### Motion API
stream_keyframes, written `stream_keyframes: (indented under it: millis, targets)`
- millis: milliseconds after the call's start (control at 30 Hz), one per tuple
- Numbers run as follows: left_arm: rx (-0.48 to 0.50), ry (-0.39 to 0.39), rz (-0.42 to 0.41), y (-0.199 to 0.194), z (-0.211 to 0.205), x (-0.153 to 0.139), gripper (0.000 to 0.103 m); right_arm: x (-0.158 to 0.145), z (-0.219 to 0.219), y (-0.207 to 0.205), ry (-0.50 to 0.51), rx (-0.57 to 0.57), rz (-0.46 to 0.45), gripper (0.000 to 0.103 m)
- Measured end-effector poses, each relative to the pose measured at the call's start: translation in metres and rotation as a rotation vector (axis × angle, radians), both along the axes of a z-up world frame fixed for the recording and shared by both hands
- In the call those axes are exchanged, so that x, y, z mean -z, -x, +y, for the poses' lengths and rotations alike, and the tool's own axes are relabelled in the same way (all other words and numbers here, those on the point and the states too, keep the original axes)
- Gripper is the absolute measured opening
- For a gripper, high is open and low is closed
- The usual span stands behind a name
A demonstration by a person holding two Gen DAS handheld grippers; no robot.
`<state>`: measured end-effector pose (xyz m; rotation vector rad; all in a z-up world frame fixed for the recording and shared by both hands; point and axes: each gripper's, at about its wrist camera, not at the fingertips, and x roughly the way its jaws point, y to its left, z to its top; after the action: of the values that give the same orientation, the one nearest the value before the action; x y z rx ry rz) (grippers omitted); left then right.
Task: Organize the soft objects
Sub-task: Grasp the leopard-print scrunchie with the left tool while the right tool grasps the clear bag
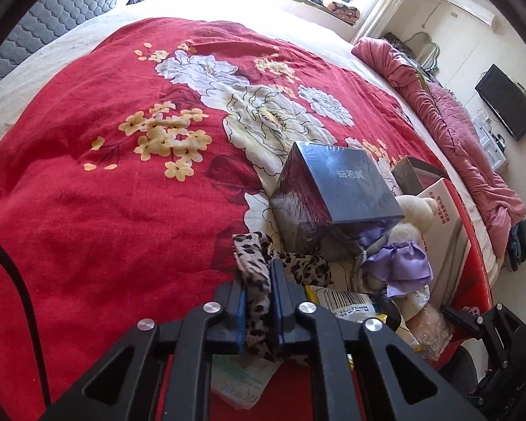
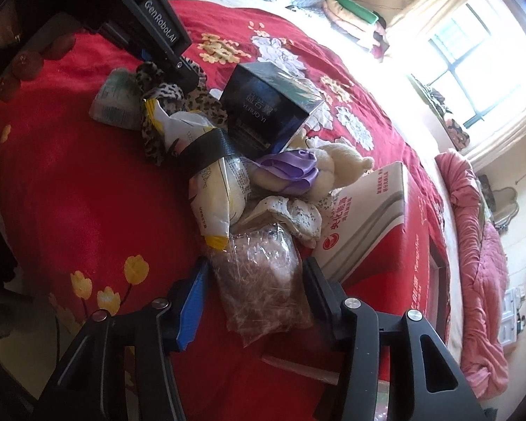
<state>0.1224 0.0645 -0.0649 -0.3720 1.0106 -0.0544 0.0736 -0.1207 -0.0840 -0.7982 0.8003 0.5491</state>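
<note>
One red flowered blanket is spread over the bed, and a heap of things is piled on it. A white and red carton is laid beside a dark box and a cream plush toy. The leopard-print cloth is clamped tight in the left gripper. A clear plastic bag is bracketed by the right gripper, whose pads are not seen pressing on it.

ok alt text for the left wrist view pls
The left claw is shut on a leopard-print cloth at the near edge of a pile on a red floral bedspread. Behind it sit a dark box and a cream teddy bear.
</note>
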Motion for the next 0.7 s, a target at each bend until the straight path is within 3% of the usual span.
stream_keyframes:
  millis: [433,700]
  targets:
    - [-0.006,-0.004,-0.146,0.022,0.001,-0.036,0.003,-0.035,-0.029,-0.001,-0.284,0.079,0.077,0.054]
    - [-0.011,-0.044,-0.206,0.041,-0.006,-0.058,0.003,-0.049,-0.035,0.002,-0.367,0.076,0.063,0.054]
